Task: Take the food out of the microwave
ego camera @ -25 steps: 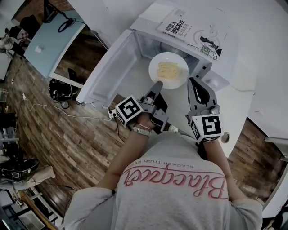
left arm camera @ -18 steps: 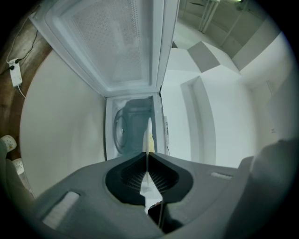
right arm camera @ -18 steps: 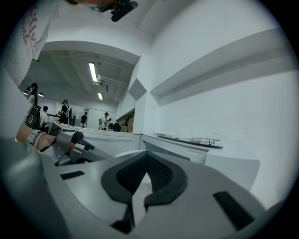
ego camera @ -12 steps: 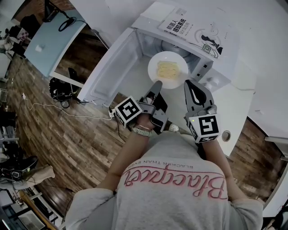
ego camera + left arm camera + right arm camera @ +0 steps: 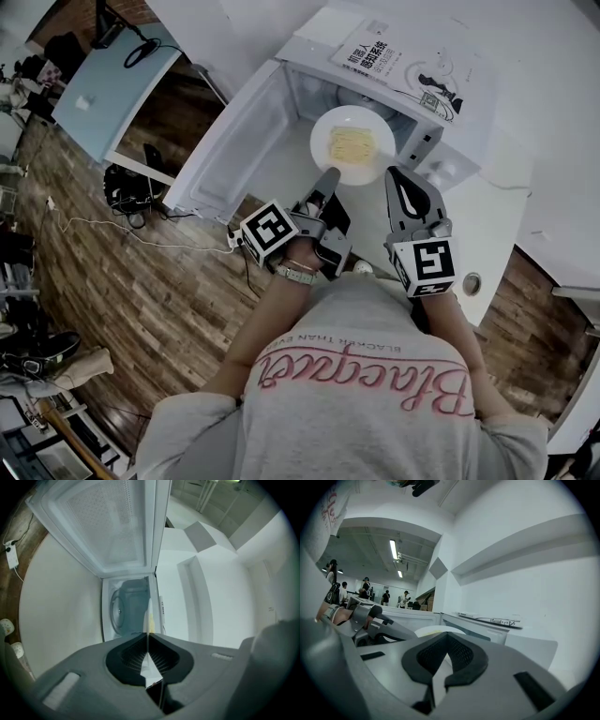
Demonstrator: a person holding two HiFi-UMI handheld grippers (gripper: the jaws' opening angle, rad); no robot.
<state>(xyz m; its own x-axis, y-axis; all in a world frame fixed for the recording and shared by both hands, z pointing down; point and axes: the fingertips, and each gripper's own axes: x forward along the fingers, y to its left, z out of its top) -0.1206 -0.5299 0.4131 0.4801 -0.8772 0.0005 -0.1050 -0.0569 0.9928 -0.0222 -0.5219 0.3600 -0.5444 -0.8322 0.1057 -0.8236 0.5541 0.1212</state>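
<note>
A white plate (image 5: 352,145) with yellow food (image 5: 350,143) hangs at the mouth of the open white microwave (image 5: 309,89). My left gripper (image 5: 328,176) is shut on the plate's near rim. In the left gripper view the plate (image 5: 150,618) shows edge-on, running out of my shut left gripper (image 5: 147,637) toward the microwave cavity (image 5: 131,609). My right gripper (image 5: 396,173) sits just right of the plate, jaws together with nothing between them. In the right gripper view the right gripper (image 5: 448,634) points past the plate's rim (image 5: 429,630).
The microwave door (image 5: 230,141) stands swung open to the left. A book (image 5: 367,56) and a cable lie on top of the microwave. A white counter (image 5: 492,220) extends to the right, with wooden floor (image 5: 141,281) on the left. Several people (image 5: 365,590) stand far off.
</note>
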